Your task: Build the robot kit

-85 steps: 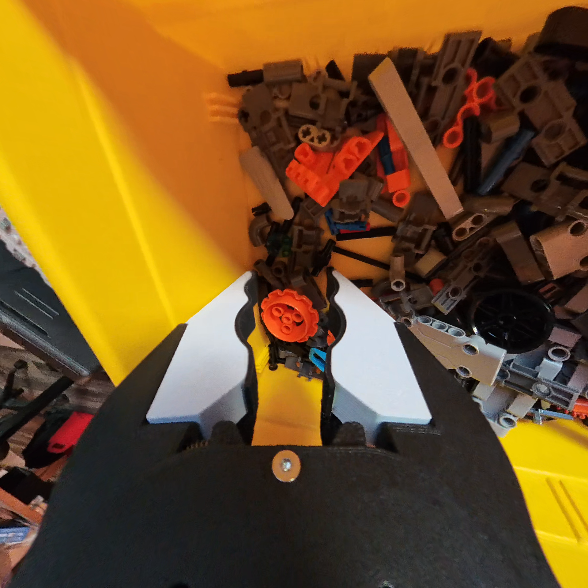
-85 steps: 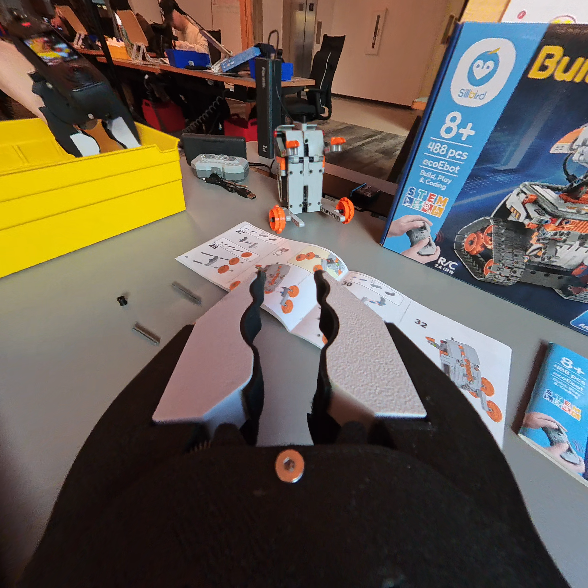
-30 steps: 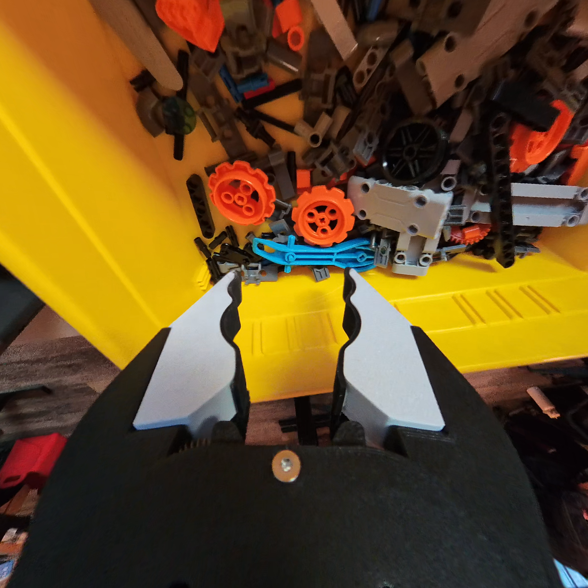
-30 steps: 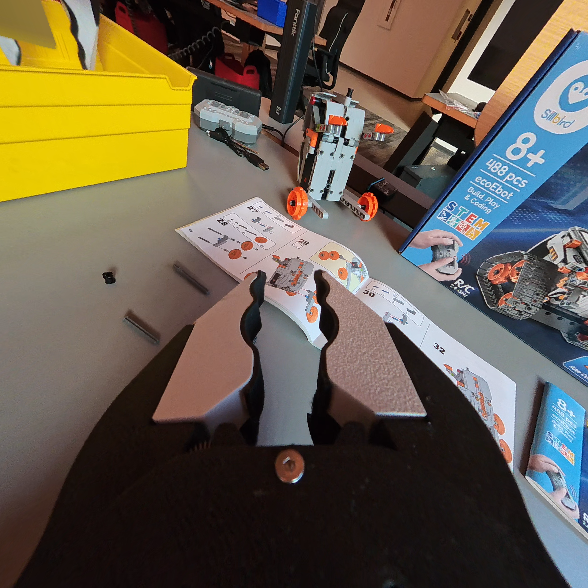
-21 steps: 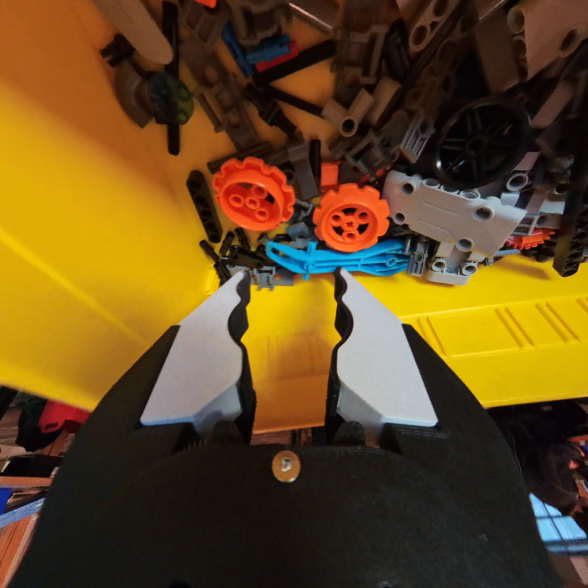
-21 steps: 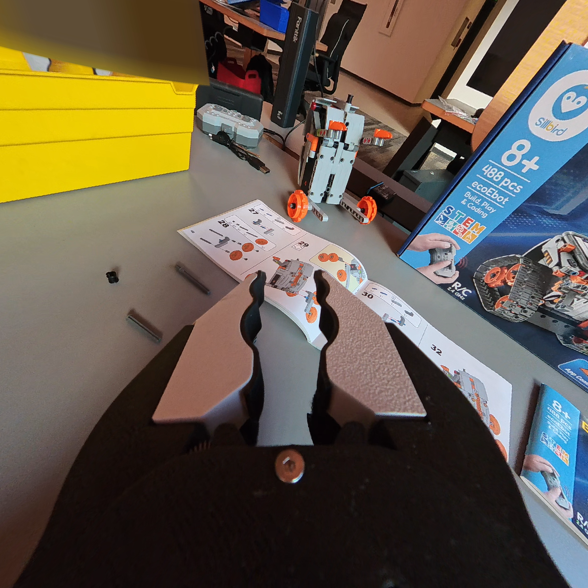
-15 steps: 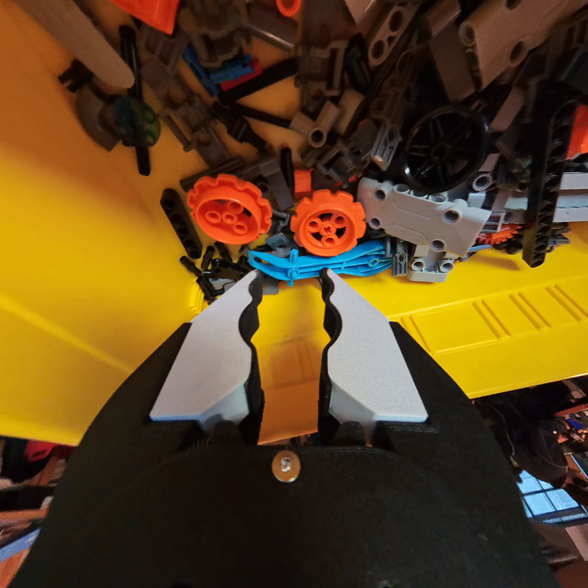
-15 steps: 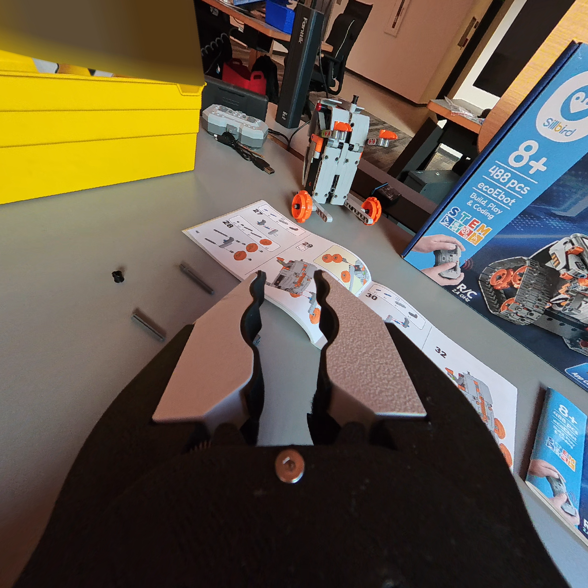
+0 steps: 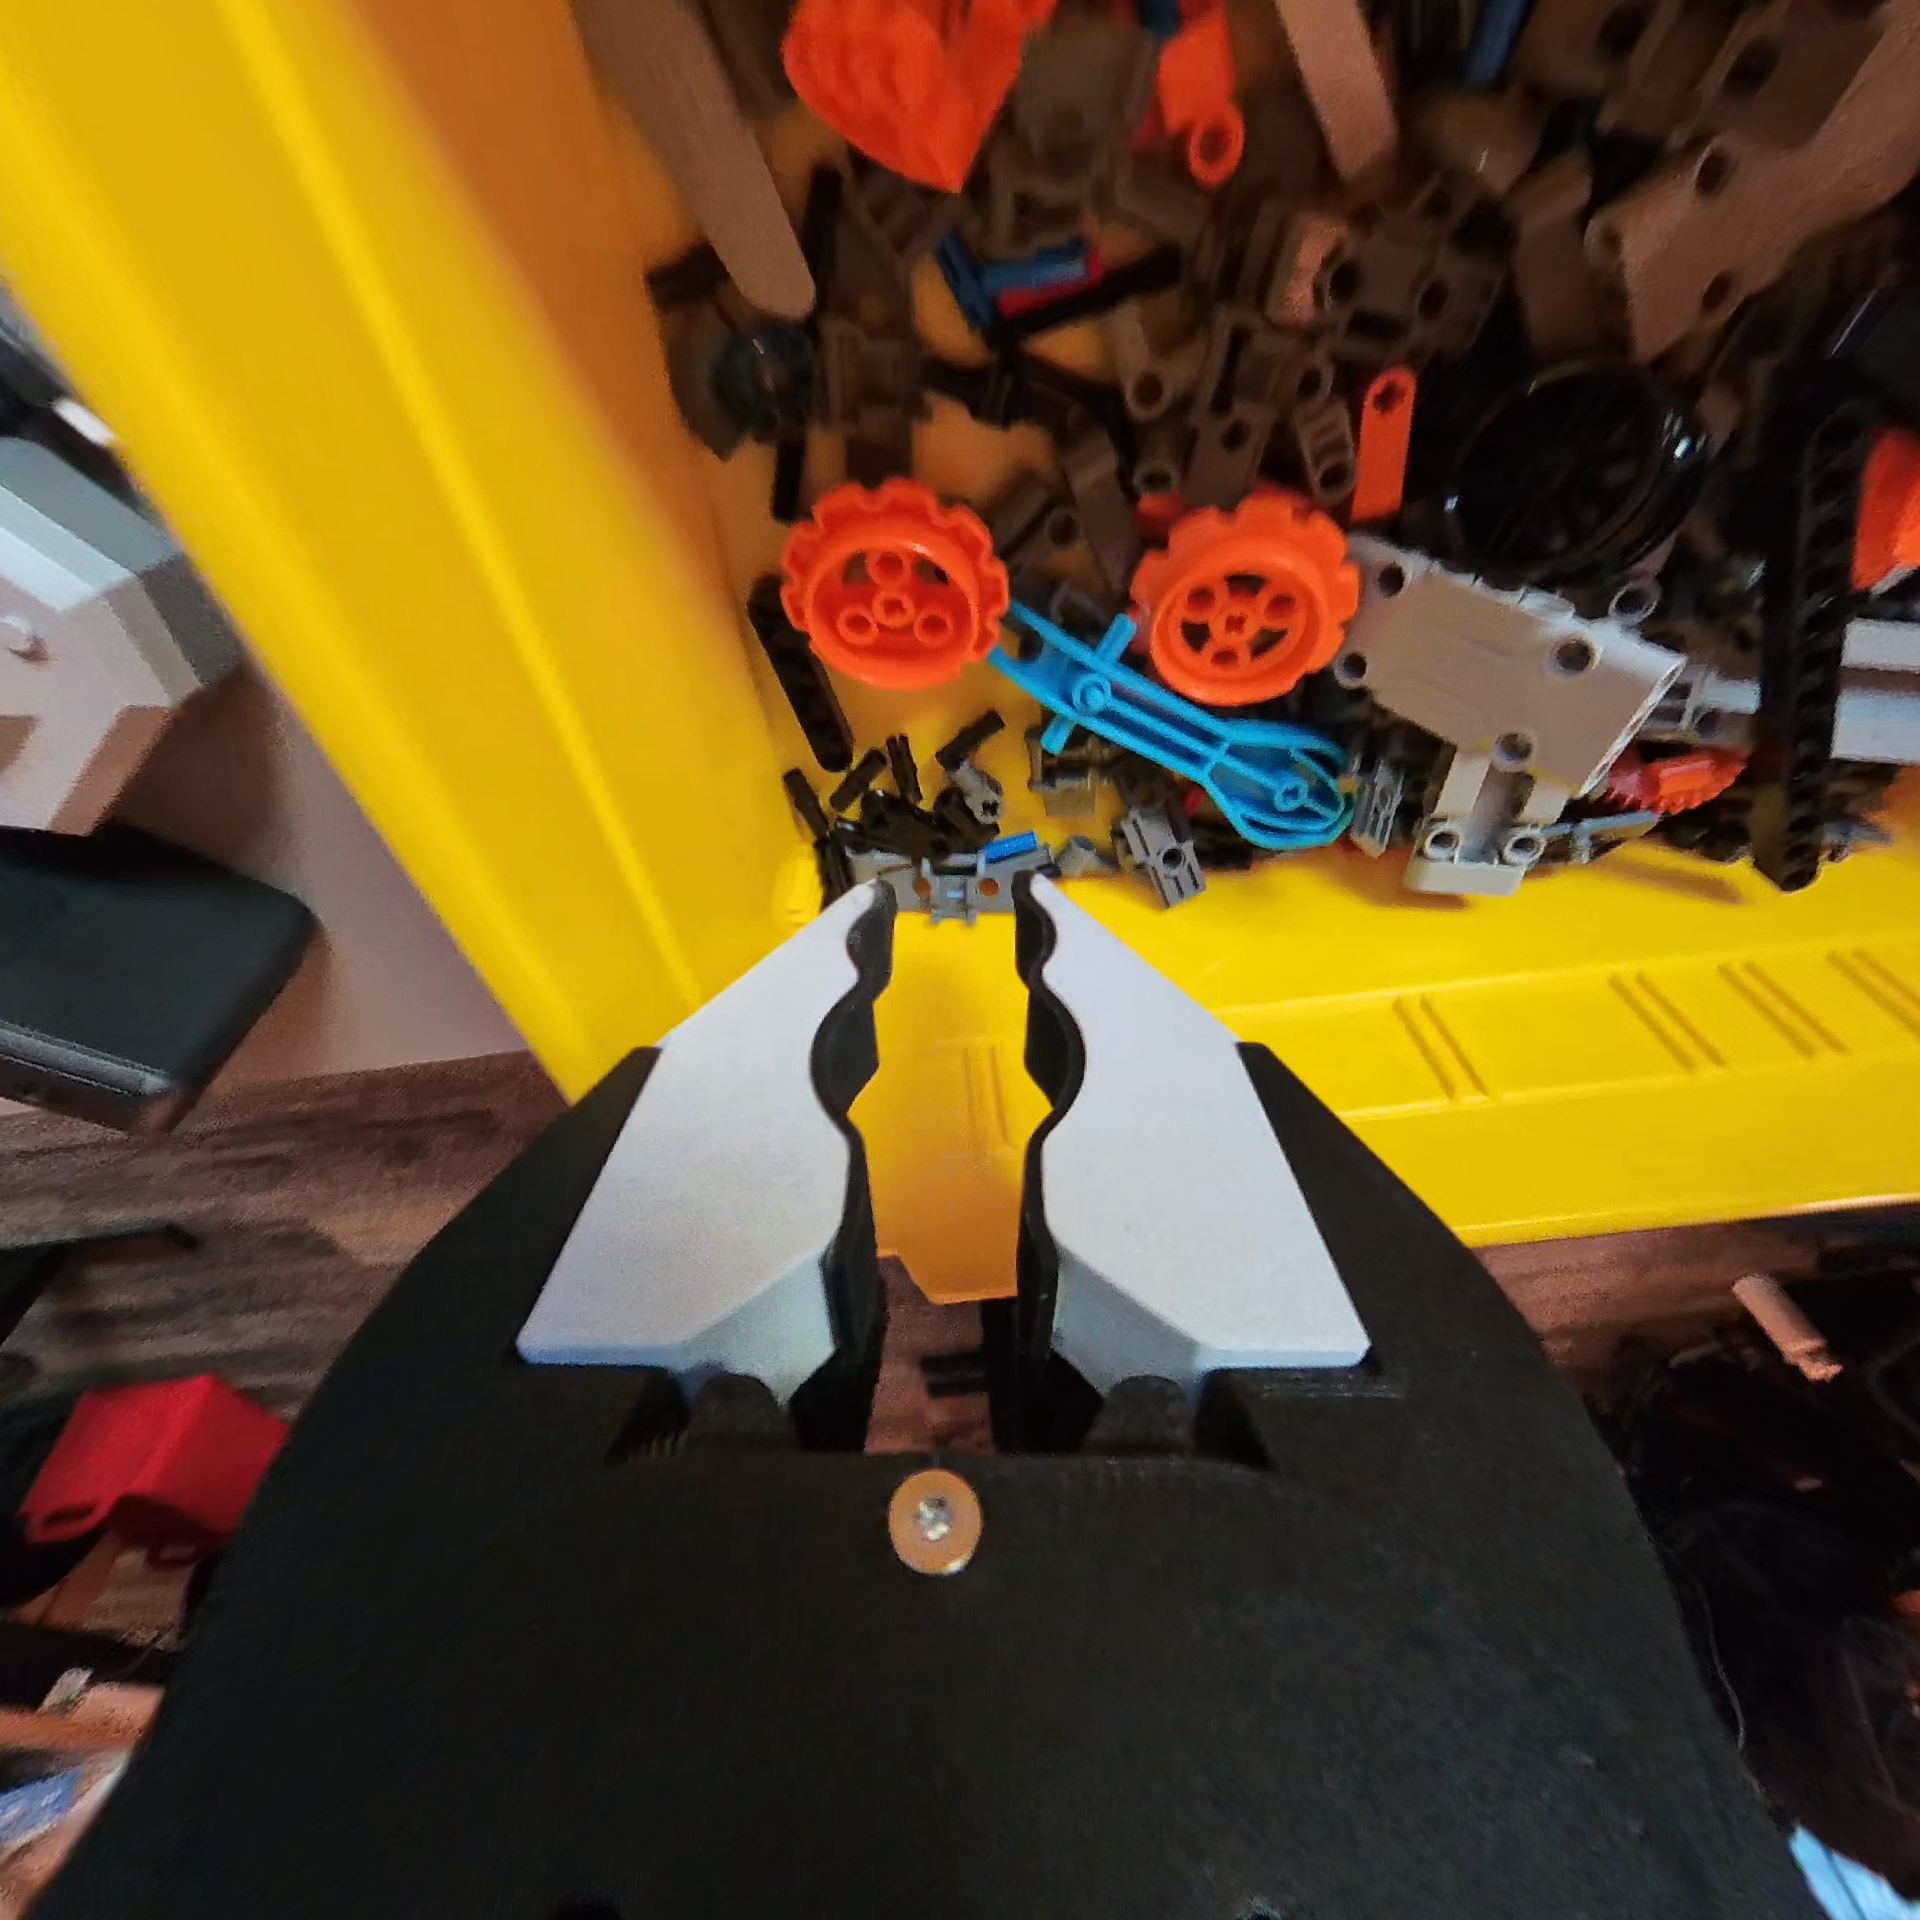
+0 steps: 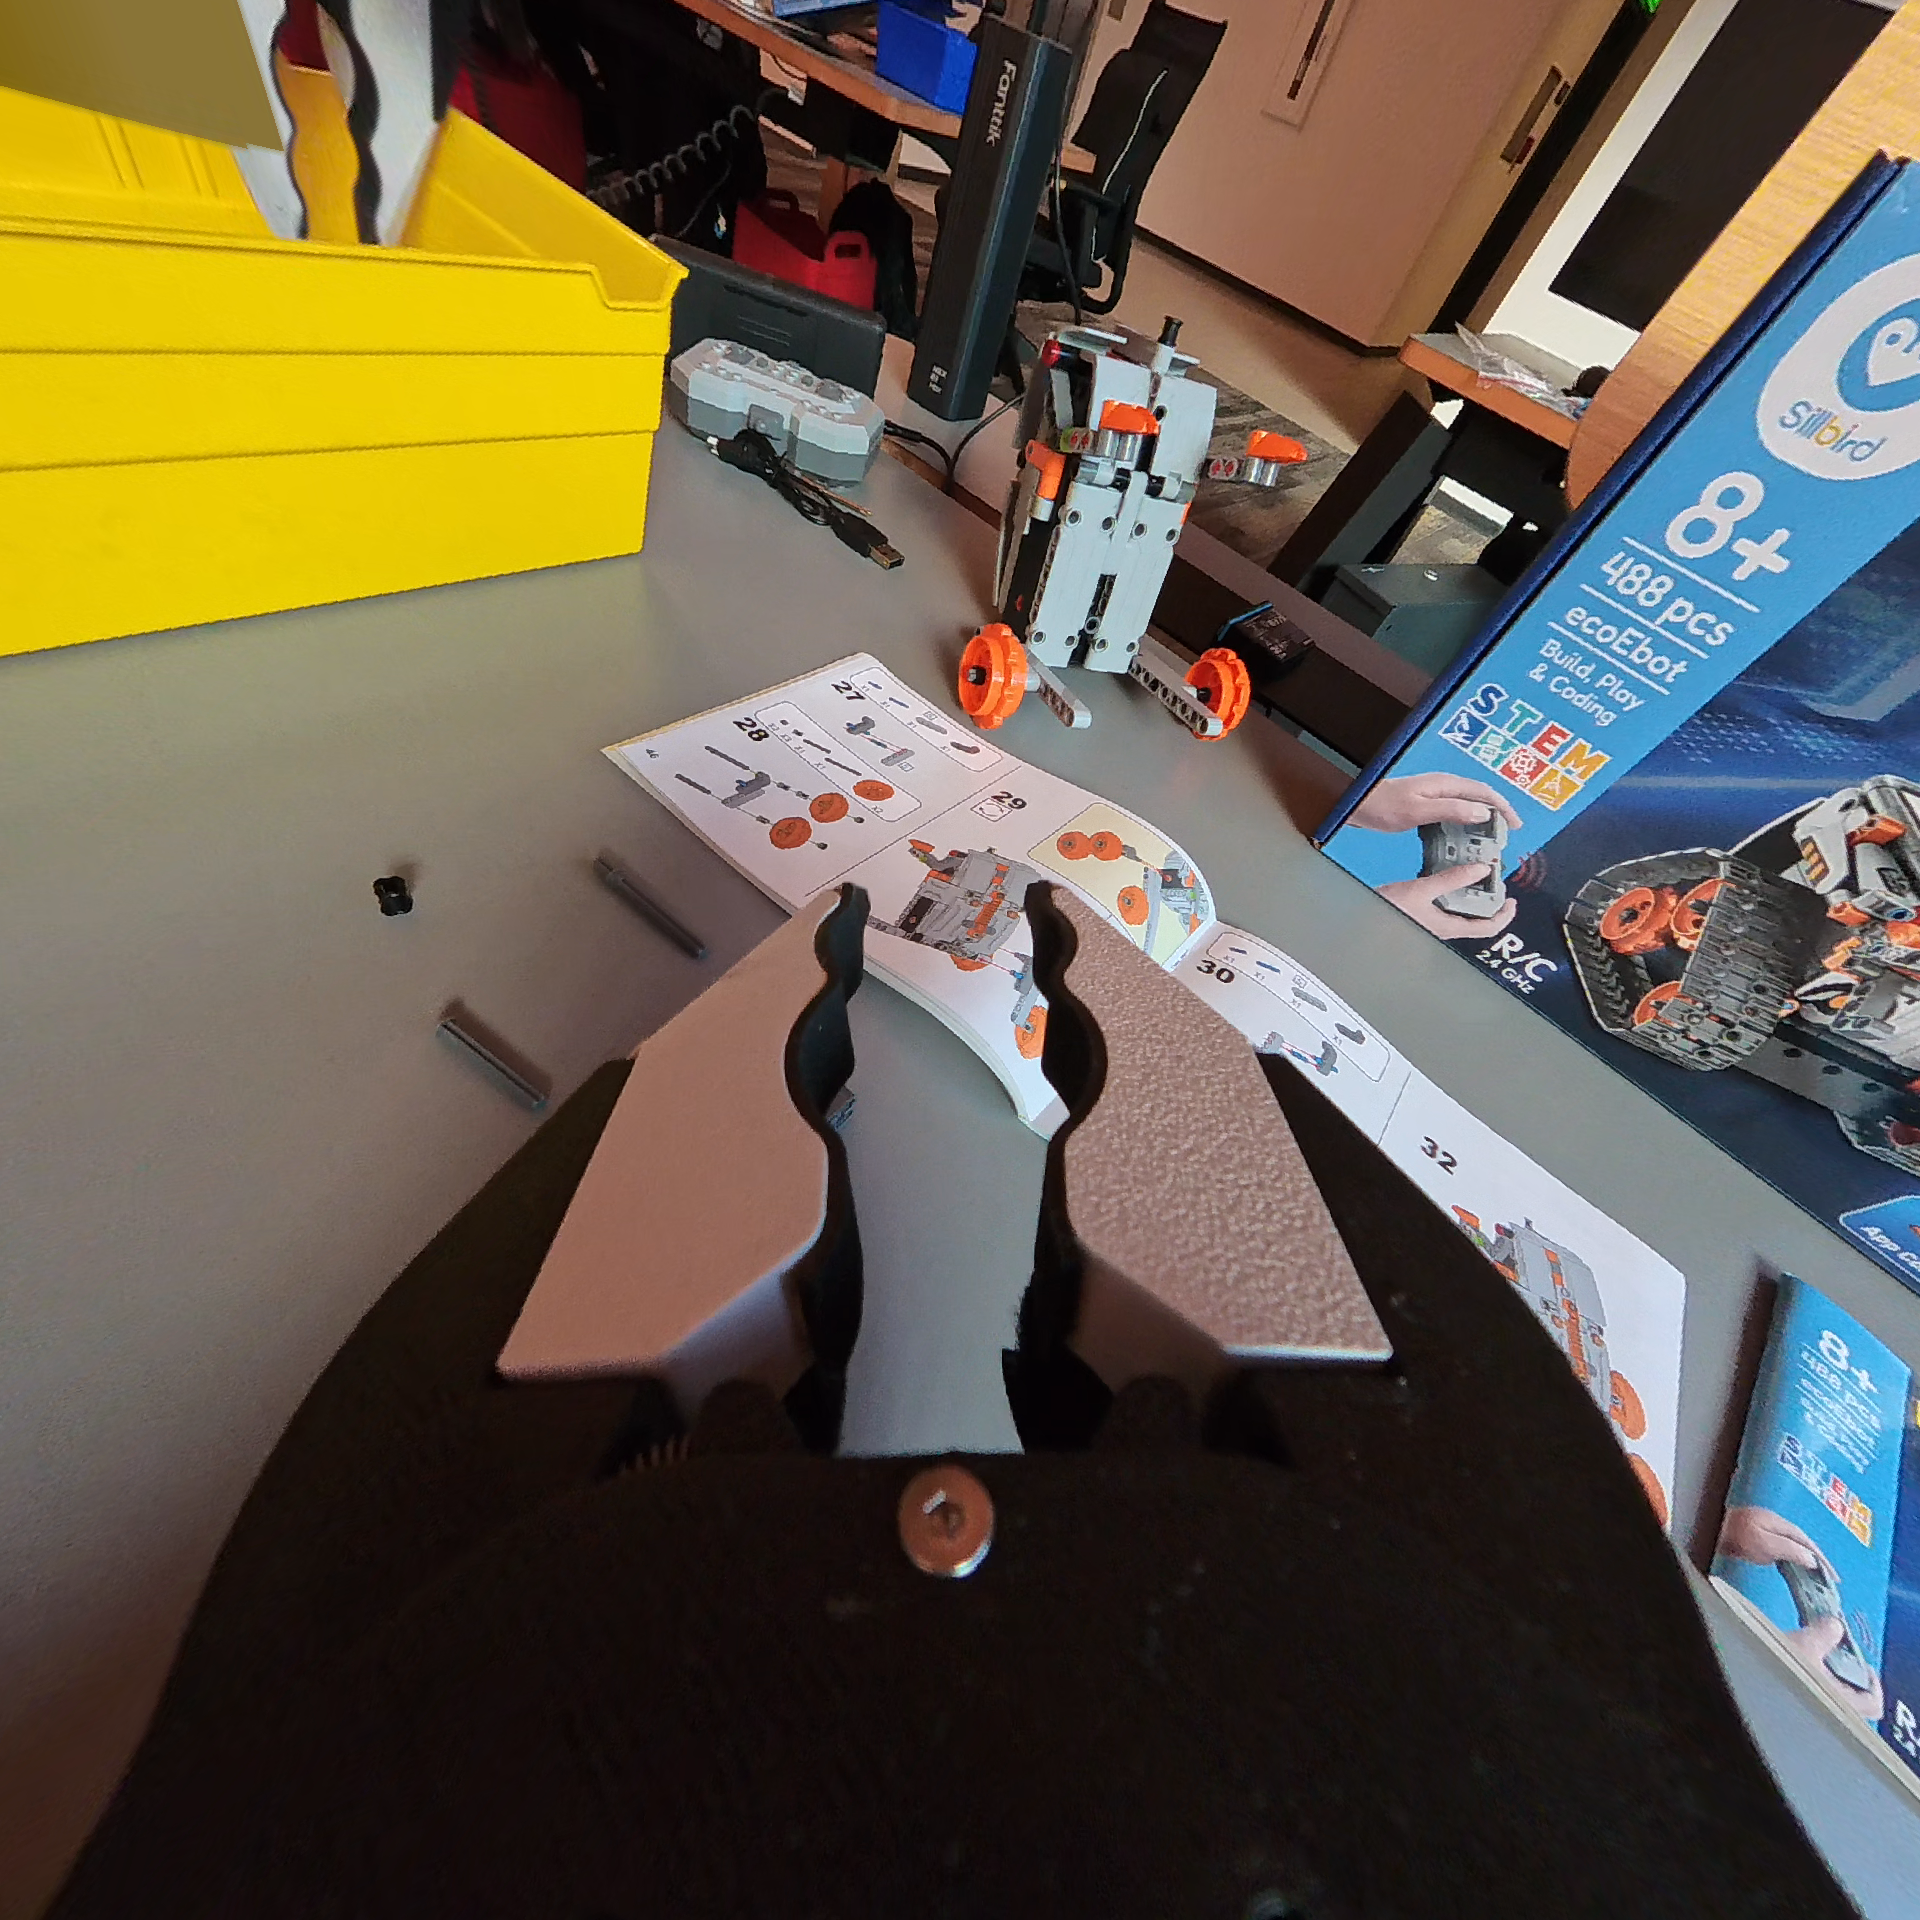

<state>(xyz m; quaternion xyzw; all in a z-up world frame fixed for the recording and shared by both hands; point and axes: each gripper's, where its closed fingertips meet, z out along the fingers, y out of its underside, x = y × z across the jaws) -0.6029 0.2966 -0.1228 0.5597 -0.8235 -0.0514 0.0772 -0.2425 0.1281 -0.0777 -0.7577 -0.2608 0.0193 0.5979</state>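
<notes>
Small grey connector (image 9: 961, 888) sits between left claw (image 9: 948, 885) tips, narrowly parted.

- The big blue box (image 10: 1662, 644) stood to the right of the open booklet (image 10: 831, 758). It had a brand name, large numbers and several lines of words on its side. I am not copying them out.
- The open booklet lay on the grey table (image 10: 260, 831). It had small black numbers on its pages, next to drawings of toy parts.
- The small blue booklet (image 10: 1818, 1475) lay to the right of the open booklet, nearer the camera. Its cover had numbers and words.
- The tall black slab (image 10: 987, 208) stood far behind the open booklet. One word ran down its side.
- Inside the yellow bin (image 9: 1455, 1039) of toy pieces, nothing could be read.
</notes>
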